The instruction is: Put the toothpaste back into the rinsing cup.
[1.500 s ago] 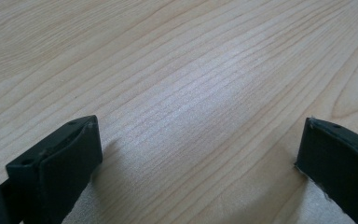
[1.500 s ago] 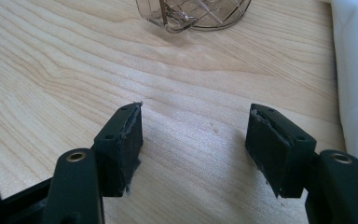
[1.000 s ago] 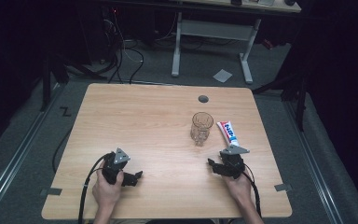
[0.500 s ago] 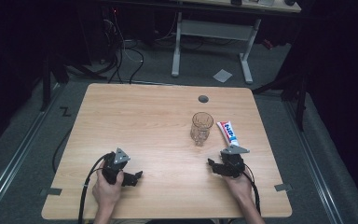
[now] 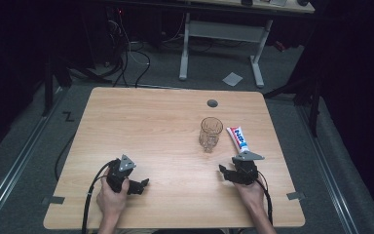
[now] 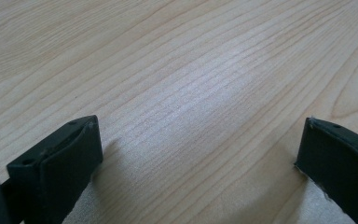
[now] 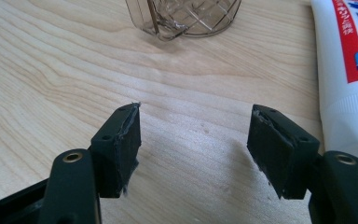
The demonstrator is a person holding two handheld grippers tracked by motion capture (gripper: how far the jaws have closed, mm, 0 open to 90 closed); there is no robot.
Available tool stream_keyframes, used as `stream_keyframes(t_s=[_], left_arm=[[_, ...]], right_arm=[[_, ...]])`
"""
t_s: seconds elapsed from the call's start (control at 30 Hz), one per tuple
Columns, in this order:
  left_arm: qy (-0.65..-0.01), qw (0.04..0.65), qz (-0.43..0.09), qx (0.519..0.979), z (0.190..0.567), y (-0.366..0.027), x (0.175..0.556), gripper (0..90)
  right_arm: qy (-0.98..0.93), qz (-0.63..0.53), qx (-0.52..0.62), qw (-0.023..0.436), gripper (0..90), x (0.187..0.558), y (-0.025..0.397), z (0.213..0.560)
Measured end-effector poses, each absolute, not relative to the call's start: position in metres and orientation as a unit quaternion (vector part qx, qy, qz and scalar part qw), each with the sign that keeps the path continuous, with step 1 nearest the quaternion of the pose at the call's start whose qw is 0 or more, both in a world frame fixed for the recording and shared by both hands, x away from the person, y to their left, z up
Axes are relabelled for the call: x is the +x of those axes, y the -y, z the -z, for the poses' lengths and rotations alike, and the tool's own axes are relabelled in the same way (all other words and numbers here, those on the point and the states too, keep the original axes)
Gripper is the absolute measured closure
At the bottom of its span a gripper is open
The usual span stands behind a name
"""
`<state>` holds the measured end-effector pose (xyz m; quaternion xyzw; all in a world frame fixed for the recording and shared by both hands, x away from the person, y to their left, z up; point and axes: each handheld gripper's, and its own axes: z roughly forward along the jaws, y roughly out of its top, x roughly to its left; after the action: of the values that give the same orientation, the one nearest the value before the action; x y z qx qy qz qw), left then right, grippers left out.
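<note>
Both claws, left [image 5: 135,185] and right [image 5: 228,173], are held open, empty. The clear faceted glass tumbler [image 5: 210,133], probably fragile and slippery, is best gripped mid-wall.

From above the near edge we look forward and down over the whole surface [image 5: 165,117]. Our two tool cameras sit close to the wood; the right one shares the glass [image 7: 184,16] and tube [image 7: 349,60] with the high view.
</note>
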<state>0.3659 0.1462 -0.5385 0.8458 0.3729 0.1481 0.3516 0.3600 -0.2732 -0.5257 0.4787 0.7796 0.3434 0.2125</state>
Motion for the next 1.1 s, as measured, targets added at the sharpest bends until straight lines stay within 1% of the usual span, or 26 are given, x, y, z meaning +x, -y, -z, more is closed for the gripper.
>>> stream_keyframes(t_s=[0.67,0.87,1.1], left_arm=[[-0.373,0.352,-0.148,0.846,0.539,-0.146,0.366,0.3],[-0.373,0.352,-0.148,0.846,0.538,-0.146,0.366,0.3],[-0.373,0.352,-0.148,0.846,0.539,-0.146,0.366,0.3]], right_arm=[[-0.777,-0.36,0.474,0.208,33.4,0.347,0.281,0.517],[-0.767,-0.369,0.482,0.208,36.1,0.343,0.29,0.516],[-0.761,-0.374,0.488,0.208,36.8,0.339,0.296,0.516]])
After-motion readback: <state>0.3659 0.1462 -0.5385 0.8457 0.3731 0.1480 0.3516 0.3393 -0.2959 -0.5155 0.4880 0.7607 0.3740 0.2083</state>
